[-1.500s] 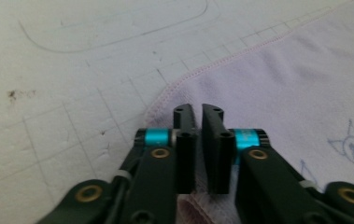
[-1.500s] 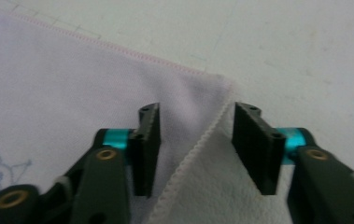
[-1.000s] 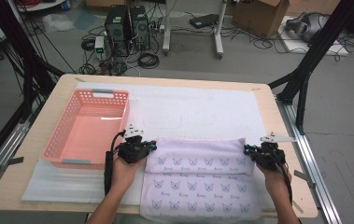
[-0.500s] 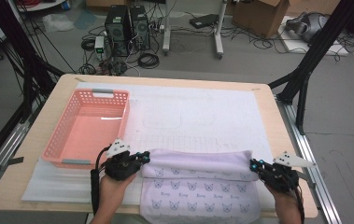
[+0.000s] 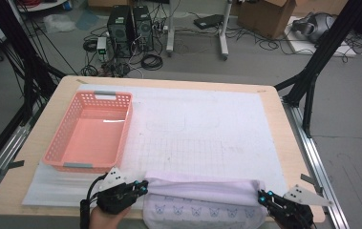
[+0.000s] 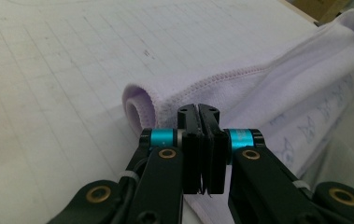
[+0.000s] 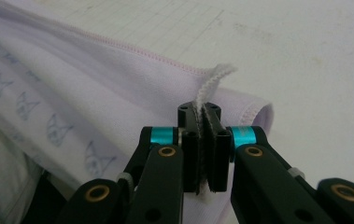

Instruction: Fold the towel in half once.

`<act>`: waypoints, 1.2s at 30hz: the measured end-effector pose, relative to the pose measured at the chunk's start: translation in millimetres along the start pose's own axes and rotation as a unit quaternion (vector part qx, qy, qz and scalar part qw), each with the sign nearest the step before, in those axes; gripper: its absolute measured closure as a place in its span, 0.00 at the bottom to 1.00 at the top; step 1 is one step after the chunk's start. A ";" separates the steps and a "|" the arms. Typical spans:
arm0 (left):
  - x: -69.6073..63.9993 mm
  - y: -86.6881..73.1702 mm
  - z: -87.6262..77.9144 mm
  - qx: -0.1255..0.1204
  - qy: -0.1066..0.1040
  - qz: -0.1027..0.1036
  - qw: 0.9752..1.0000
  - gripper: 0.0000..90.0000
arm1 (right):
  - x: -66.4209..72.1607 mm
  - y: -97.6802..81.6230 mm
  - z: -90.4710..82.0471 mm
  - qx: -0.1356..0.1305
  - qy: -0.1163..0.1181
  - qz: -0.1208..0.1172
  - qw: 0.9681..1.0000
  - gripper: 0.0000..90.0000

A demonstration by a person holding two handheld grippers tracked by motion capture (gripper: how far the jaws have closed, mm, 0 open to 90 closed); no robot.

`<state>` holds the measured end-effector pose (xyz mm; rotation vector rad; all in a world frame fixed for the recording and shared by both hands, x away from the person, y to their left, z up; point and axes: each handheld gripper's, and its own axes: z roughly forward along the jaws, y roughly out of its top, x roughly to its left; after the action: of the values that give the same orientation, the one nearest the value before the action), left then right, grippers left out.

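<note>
- Lilac towel point(image 5: 202, 200), folded over, lies along the counter's point(image 5: 35, 157) near edge; its lower part is cut off by the frame.
- Left hand-held gripper point(image 5: 143, 187) pinches its left corner.
- Right hand-held gripper point(image 5: 263, 196) pinches its right corner, body partly cropped.
- Pink basket point(image 5: 121, 133) sits near the left edge.

Towel point(image 5: 202, 200) pale lilac w/ blue butterfly print; basket point(image 5: 91, 133) salmon pink; mat point(image 5: 207, 133) white grid.

Lab: computer towers point(image 5: 130, 26), floor cables point(image 5: 152, 59)
</note>
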<state>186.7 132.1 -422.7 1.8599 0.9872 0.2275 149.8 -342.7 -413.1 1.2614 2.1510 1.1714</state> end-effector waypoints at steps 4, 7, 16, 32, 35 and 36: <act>-3.6 -6.9 -4.3 0.004 -0.006 0.003 1.000 0.96 | 8.9 -10.3 -9.2 0.010 0.000 -0.006 1.000 0.96; 0.5 -6.3 -1.7 -0.005 -0.001 0.000 1.000 0.91 | 7.7 -13.5 -7.6 0.016 -0.005 -0.007 1.000 0.96; 11.1 8.8 9.2 -0.015 -0.015 -0.012 1.000 0.95 | -7.9 -4.4 9.5 0.019 0.022 0.013 1.000 0.93; 27.9 1.5 39.3 0.045 -0.051 -0.048 0.997 0.49 | -37.9 -8.2 16.5 0.031 0.032 0.045 0.998 0.53; 23.4 -1.4 43.8 0.047 -0.051 -0.033 0.997 0.45 | -33.2 -9.3 31.4 0.066 0.045 0.024 0.997 0.47; 22.4 -1.6 43.9 0.046 -0.047 -0.028 0.997 0.46 | -31.3 -9.3 34.8 0.072 0.038 0.017 0.997 0.47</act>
<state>224.2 118.9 -451.8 1.9046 0.9972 0.0608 184.5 -355.3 -443.4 1.3366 2.3144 1.1126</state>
